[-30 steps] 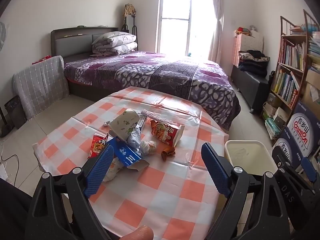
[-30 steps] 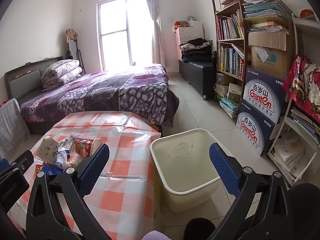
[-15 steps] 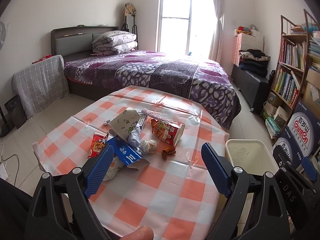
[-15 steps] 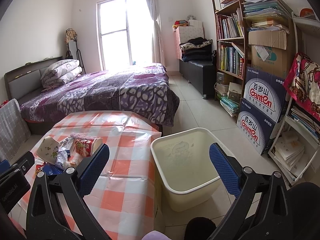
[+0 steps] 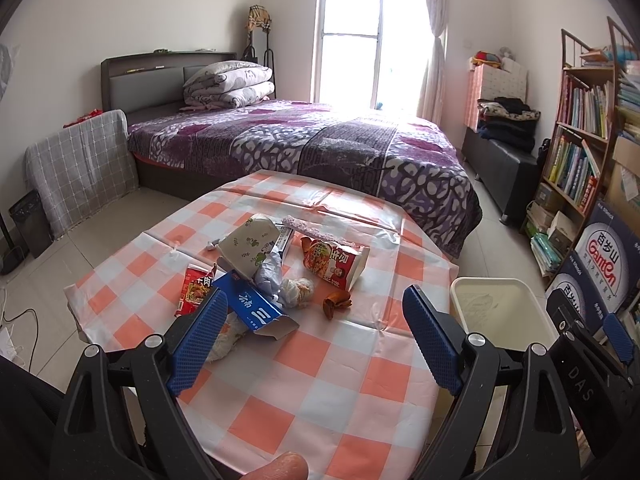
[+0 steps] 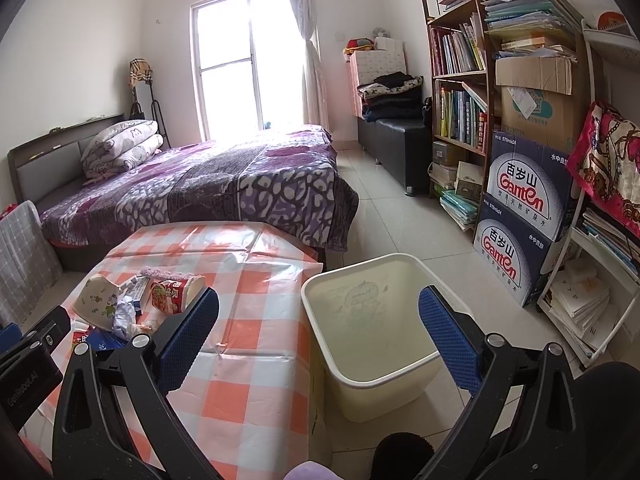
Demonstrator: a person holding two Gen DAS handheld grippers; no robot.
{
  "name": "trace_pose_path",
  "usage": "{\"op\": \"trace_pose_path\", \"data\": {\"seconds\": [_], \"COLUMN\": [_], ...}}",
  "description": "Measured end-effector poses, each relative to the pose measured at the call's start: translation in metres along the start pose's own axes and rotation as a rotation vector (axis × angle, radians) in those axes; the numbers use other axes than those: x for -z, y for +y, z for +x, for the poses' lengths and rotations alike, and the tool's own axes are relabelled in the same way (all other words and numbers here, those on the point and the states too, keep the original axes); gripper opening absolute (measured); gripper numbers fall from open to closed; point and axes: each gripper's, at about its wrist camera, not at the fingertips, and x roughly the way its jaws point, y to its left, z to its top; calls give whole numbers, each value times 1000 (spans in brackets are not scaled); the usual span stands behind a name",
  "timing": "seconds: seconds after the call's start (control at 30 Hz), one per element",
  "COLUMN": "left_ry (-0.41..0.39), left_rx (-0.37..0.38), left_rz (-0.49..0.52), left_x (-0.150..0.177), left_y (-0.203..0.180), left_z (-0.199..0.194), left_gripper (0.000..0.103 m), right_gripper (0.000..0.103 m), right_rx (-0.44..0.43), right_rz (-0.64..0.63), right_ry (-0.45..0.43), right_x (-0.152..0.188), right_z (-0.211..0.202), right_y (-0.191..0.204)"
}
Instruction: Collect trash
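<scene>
A heap of trash lies on the checked tablecloth (image 5: 320, 364): a blue carton (image 5: 256, 310), a white paper cup (image 5: 250, 248), a red noodle cup (image 5: 334, 262), a red wrapper (image 5: 194, 290), crumpled paper (image 5: 296, 290) and a brown scrap (image 5: 338, 300). My left gripper (image 5: 314, 338) hovers open over the table's near part, just short of the heap, nothing between its fingers. My right gripper (image 6: 318, 334) is open above the cream bin (image 6: 372, 320) beside the table, and holds nothing. From the right wrist, the noodle cup (image 6: 172, 290) and paper cup (image 6: 98, 300) show at left.
A purple bed (image 5: 320, 148) stands beyond the table. Bookshelves (image 6: 460, 80) and stacked water cartons (image 6: 520, 216) line the right wall. A black bench (image 6: 396, 144) holds folded clothes. Tiled floor lies between the bed and the shelves. A fingertip (image 5: 280, 466) shows at the bottom edge.
The left wrist view has drifted slightly, so the heap sits a touch lower and nearer. The right gripper has kept still. Both stay open.
</scene>
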Motion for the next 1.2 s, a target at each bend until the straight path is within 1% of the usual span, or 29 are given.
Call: {"op": "trace_pose_path", "data": {"seconds": [0.33,0.53,0.6,0.63,0.67,0.73,0.8,0.83,0.87,0.9,0.93,0.97,1.0,1.07,1.1,1.13,1.17,1.2], "left_ry": [2,9,23,36,54,95,140,159,170,172,171,174,184,225,250,281,318,356], "left_rx": [1,6,11,15,18,11,3,3,-4,-13,-22,-29,-35,-46,-50,-43,-26,-8], "left_rz": [2,1,1,3,3,1,7,10,13,20,32,44,57,80,90,97,96,91], "left_x": [5,8,10,10,10,8,4,1,-3,-8,-14,-20,-27,-42,-49,-56,-62,-67], "left_y": [7,14,19,22,23,27,31,36,40,44,49,54,59,71,76,83,89,96], "left_z": [-2,-2,2,5,10,23,37,45,52,58,65,72,81,103,116,129,143,156], "left_gripper": [87,87,87,87,87,87,87,87,87,88,93,94,95,96,96,96,96,96], "right_gripper": [96,96,96,96,96,96,96,96,96,96,96,96,96,96,96,96,96,96], "right_rx": [-1,-4,-8,-11,-17,-26,-40,-54,-66,-103,-109,-122,-117,-137,-121,-100,-111,-101], "right_rz": [1,5,10,12,15,22,37,55,74,133,129,123,97,67,1,-59,-79,-138], "right_ry": [-3,-5,1,10,27,50,83,114,153,255,273,318,358,363,356,387,415,481], "right_x": [0,-8,-11,-3,-3,0,-3,-10,-15,-23,-24,-27,-29,-39,-40,-39,-40,-37], "right_z": [0,-7,-9,-3,5,9,16,16,20,31,36,46,56,66,74,85,92,107], "right_y": [2,-8,-11,-1,7,12,12,12,10,6,9,15,21,32,42,50,56,61]}}
